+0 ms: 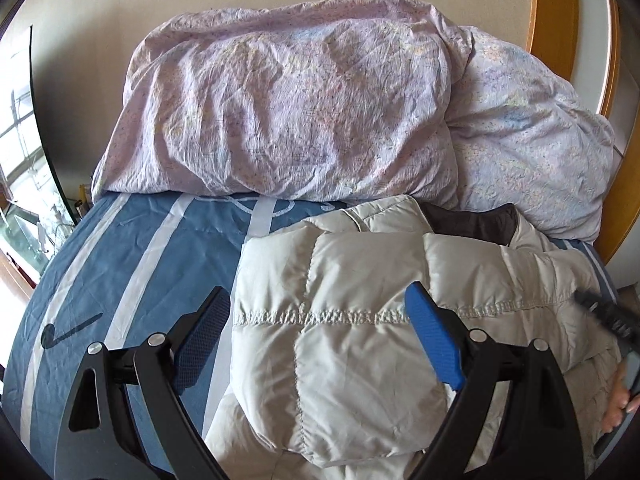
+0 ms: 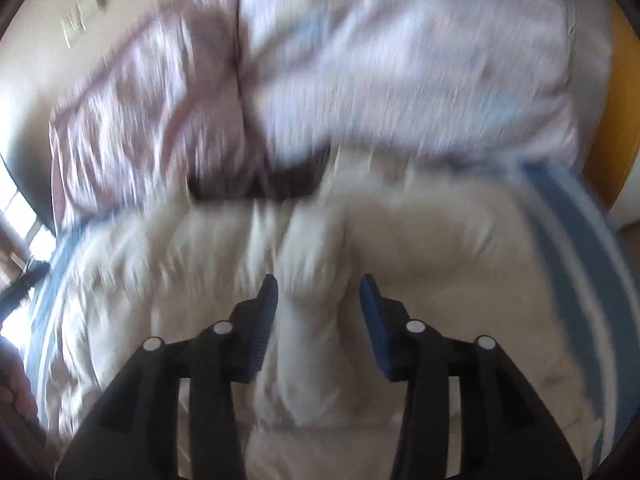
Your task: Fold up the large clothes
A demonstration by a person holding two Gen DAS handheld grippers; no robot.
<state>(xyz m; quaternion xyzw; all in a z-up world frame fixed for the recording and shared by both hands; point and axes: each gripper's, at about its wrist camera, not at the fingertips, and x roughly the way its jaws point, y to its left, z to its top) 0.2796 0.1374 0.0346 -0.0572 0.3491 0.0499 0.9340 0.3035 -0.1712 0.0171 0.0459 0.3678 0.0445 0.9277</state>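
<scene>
Lying on the blue striped bed [image 1: 132,264], the puffy white jacket [image 1: 340,320] is spread out flat so it is easy to fold. It sits just below the big rumpled duvet [image 1: 288,104], touching it. The left gripper [image 1: 316,320] hangs over the jacket's left edge with its fingers wide apart, holding nothing. The right gripper [image 2: 318,308] has its fingers partly open around a raised fold of the jacket, maybe to pinch it. That picture is blurry.

Jacket [image 1: 340,320] on bed sheet [image 1: 132,272], toward 4 o'clock of it; duvet [image 1: 288,108] heaped behind at 12 o'clock; headboard [image 1: 552,8] at 1 o'clock; left gripper [image 1: 316,316] straddling jacket's 9 o'clock edge.
</scene>
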